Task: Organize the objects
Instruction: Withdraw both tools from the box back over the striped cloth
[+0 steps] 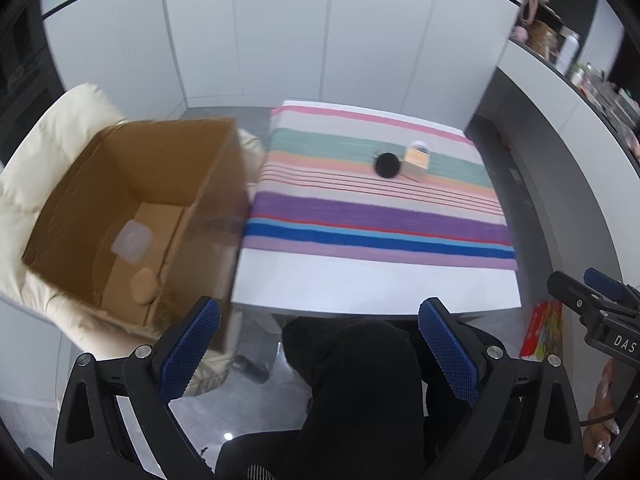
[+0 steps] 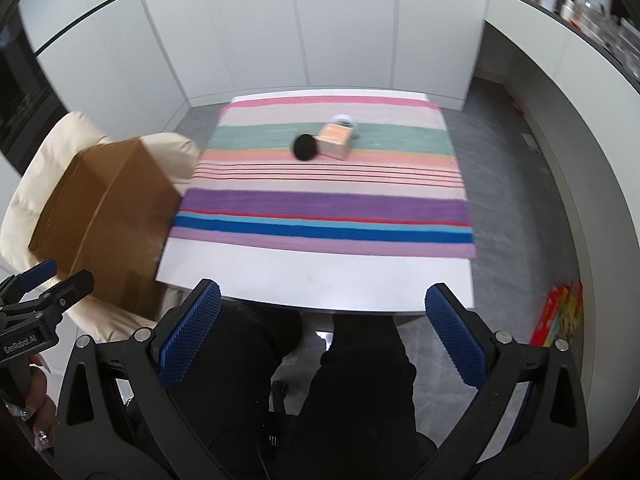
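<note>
Left tool (image 1: pixel 320 344) agape, black puck (image 1: pixel 387 165) well beyond

White panelled wall (image 2: pixel 280 40) behind a white table (image 2: pixel 320 280); grey floor (image 2: pixel 500 200); cream armchair (image 1: pixel 48 152) at left; curved counter (image 2: pixel 580 80) at right.

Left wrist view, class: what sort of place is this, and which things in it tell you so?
Probably a room in a home. A table wears a striped cloth, a cream padded chair holds an open cardboard box, and a shelf of bottles lines the right wall.
</note>
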A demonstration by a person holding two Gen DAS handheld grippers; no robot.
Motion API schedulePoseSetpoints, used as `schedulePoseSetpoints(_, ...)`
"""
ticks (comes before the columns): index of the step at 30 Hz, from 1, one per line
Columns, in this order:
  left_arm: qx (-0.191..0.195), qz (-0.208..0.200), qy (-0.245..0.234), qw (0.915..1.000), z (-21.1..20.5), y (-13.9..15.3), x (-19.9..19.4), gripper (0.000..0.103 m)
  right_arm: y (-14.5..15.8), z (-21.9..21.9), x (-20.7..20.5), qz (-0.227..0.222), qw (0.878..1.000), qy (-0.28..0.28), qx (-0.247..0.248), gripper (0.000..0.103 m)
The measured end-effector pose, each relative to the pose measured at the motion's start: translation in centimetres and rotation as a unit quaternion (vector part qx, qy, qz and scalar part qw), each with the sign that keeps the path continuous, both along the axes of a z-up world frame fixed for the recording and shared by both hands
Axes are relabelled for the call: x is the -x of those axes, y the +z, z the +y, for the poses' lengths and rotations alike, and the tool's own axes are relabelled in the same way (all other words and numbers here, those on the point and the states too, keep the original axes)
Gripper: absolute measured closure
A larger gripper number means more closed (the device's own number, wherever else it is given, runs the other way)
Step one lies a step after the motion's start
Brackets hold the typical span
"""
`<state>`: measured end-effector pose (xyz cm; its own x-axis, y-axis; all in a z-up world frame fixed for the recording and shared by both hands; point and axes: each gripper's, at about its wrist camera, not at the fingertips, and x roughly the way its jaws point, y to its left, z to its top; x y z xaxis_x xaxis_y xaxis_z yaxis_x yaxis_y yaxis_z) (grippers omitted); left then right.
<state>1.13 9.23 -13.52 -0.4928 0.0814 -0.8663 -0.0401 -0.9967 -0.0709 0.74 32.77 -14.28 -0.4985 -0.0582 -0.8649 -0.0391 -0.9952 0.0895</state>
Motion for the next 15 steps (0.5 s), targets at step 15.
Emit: schedulePoseSetpoints(15, 0.000, 0.005, -0.044, 0.9990, 6.3, -0.8, 5.4, 0.003, -2.5, 6.3, 1.2, -0.022, 0.997, -0.067, -0.003, 0.000)
